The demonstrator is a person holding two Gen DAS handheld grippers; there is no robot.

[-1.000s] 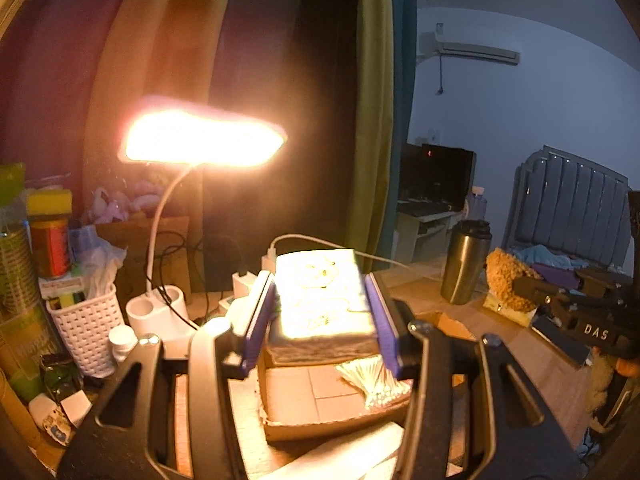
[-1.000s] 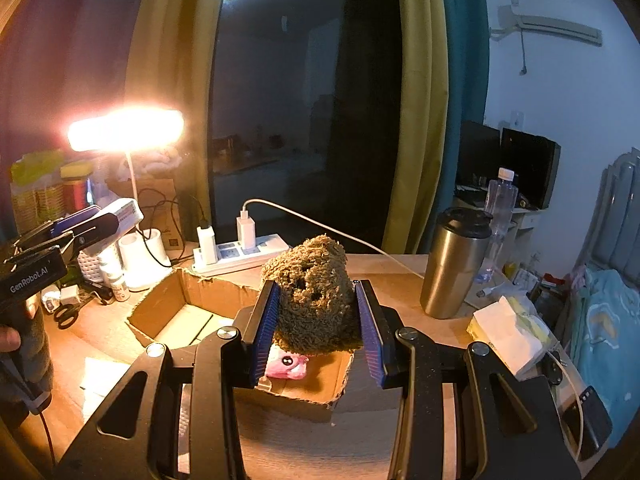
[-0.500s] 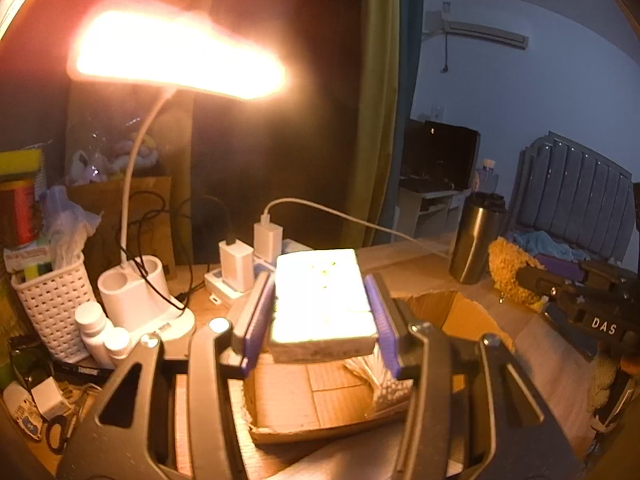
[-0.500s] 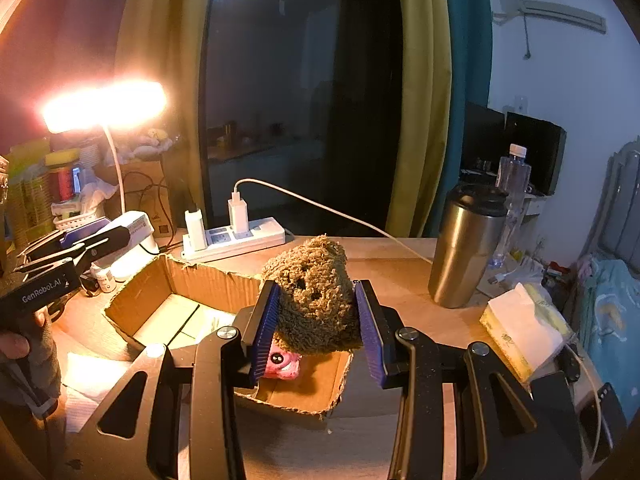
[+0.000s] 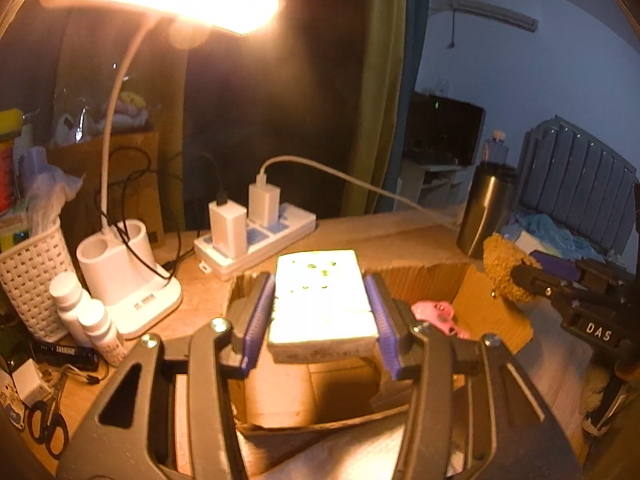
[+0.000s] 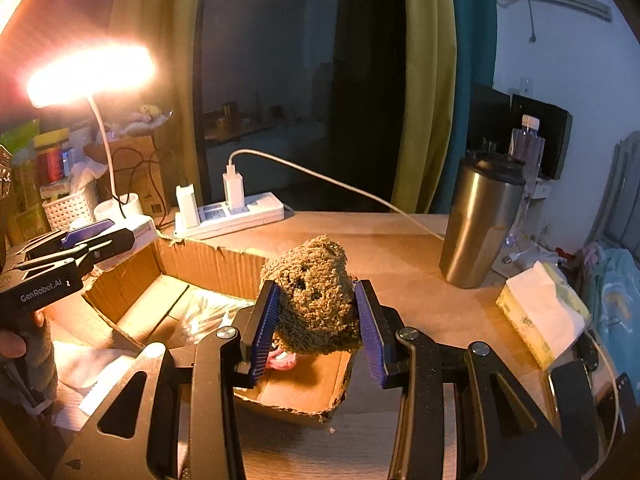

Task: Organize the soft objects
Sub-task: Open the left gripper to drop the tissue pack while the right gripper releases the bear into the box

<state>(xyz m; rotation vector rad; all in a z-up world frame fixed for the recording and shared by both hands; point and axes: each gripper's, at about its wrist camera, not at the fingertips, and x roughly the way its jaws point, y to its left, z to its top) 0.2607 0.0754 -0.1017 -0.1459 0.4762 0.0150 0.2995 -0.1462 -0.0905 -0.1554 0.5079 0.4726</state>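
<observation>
Both grippers were busy over the cardboard box point(image 6: 208, 264) at that moment. Left gripper point(image 5: 322, 312) was clenched on a white tissue pack point(image 5: 320, 300), its blue pads pressing on the two long sides, and it held the pack in the air above the left part of the box, not yet resting on the floor of it. Right gripper point(image 6: 316, 318) was clenched on a brown plush bear point(image 6: 316, 300), squeezed at both cheeks, and the bear hung over the near right corner of the box, also above it and not inside.

As far as I could judge, the task was somewhere in the middle. Two things lay already in the box: a bag of cotton swabs point(image 6: 212, 312) on the bottom, and a small pink soft toy point(image 5: 438, 314) near the right wall, partly hidden under the bear in the right view. The two held things I took for the next to go in, so what was left for them was to go lower and let go.

One more soft thing was outside: a yellow tissue pack point(image 6: 540, 320) on the table point(image 6: 400, 256), well apart to the right, near the steel tumbler point(image 6: 480, 220). Whether it belonged to the task, I could not tell. The power strip point(image 6: 232, 216) behind the box and the desk lamp point(image 5: 132, 264) were not soft, so I supposed they would stay.
</observation>
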